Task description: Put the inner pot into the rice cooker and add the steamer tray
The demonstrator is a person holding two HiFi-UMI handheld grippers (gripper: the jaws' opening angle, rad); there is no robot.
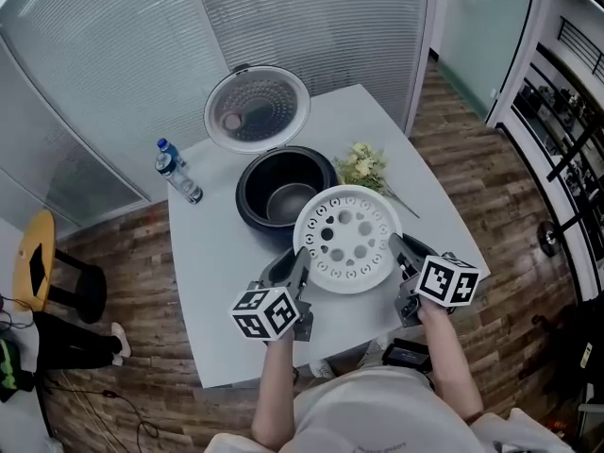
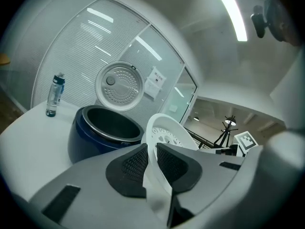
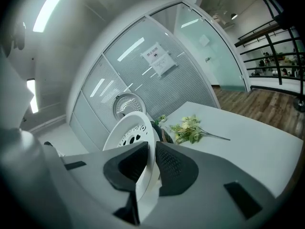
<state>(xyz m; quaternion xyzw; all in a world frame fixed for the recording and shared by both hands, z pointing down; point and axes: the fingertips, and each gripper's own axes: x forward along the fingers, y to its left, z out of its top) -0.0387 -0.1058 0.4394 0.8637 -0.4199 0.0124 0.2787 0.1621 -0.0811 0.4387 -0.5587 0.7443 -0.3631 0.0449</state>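
Left gripper point(image 1: 300, 272): clamped on the near-left rim of the white steamer tray point(image 1: 347, 239). In the left gripper view, the left gripper's point(image 2: 151, 151) two black pads press on the thin white rim of the tray point(image 2: 164, 133) from both sides.
Right gripper point(image 1: 404, 256): clamped on the tray's near-right rim. In the right gripper view, the right gripper point(image 3: 152, 151) has the white edge of the tray point(image 3: 131, 128) pinched between its pads.
Hands: one behind each gripper, with bare forearms reaching in from the bottom of the head view.
Steamer tray: round, white and pierced with round holes and small heart-shaped cut-outs. It is held between the two grippers, clear of the table point(image 1: 212, 262). In the head view its far edge overlaps the near rim of the rice cooker point(image 1: 247, 192).
Rice cooker: dark blue body, standing on the table just beyond the tray. Its lid point(image 1: 257, 109) is swung up and back, showing the dimpled inner face.
Inner pot point(image 1: 283, 199): seated inside the cooker, dark-walled with a grey bottom.
Water bottle point(image 1: 177, 171): on the table, left of the cooker and apart from it.
Flowers point(image 1: 363, 166): a small pale bunch lying on the table, right of the cooker.
Table: white, set against a frosted glass partition, on wood-plank flooring.
Stool point(image 1: 36, 258): yellow seat, on the floor at the left, well apart from the table.
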